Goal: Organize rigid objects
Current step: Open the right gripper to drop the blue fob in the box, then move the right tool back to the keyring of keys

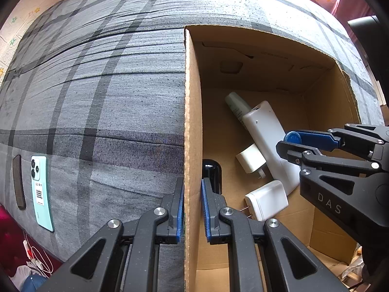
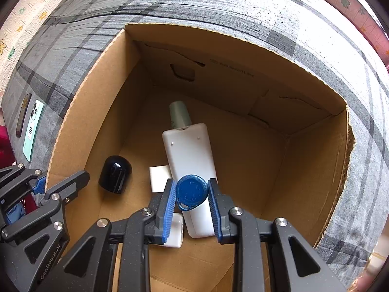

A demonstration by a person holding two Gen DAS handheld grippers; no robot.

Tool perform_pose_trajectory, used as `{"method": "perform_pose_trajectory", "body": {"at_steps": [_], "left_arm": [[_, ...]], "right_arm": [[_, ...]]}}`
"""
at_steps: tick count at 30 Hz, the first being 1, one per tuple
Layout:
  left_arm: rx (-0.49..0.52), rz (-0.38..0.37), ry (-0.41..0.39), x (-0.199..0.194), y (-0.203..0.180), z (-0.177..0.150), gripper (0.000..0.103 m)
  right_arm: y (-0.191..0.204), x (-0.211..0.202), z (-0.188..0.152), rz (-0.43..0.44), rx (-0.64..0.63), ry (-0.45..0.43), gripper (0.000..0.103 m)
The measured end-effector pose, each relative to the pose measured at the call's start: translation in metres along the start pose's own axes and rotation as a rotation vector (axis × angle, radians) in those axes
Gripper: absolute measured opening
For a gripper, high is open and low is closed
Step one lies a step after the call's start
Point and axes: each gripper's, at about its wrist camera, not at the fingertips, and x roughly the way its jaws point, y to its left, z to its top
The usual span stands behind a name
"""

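Progress looks well past halfway, judging by what already lies in the one cardboard box (image 2: 80, 112) sitting on the grey plaid bed (image 1: 109, 85). Inside it I count five things resting on the floor of the box. Largest is one long white remote-like device (image 2: 187, 155), lying face down. Next comes one pale green tube (image 2: 179, 114), its far end showing past the white device and the rest hidden under it. One glossy black capsule-shaped object (image 2: 115, 174) lies near the box's left wall. Two white plug adapters (image 1: 251, 158) complete the count, the nearer one (image 1: 266, 199) with its metal prongs showing.

A sixth thing is arriving: one small blue key fob (image 2: 192, 192), pinched between the pads of the right hand-held gripper (image 2: 192, 194) and held above the white device, inside the box opening. Releasing it there would seem to be the step in hand.

Left hand-held gripper (image 1: 192, 209) straddles the box's left wall, one finger outside and one inside; it appears to clamp the cardboard to steady it, though a thin gap shows at the inner pad, so I cannot tell whether it truly presses.

Two things remain out on the bed, well apart from the box: one mint-green phone (image 1: 41, 192), camera side up, and one slim dark bar (image 1: 19, 182) just beside it.
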Motion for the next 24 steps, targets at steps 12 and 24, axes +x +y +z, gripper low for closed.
{"method": "perform_pose_trajectory", "body": {"at_steps": [12,24], "left_arm": [[0.0,0.009,-0.002,-0.001,-0.001,0.0,0.014],[0.006,0.018,0.0,-0.002,-0.003,0.0,0.014]], "right_arm": [[-0.005,-0.03,-0.002,-0.002,0.004,-0.084,0.057],[-0.013,-0.071,-0.014,-0.002,0.044,-0.17,0.088]]}}
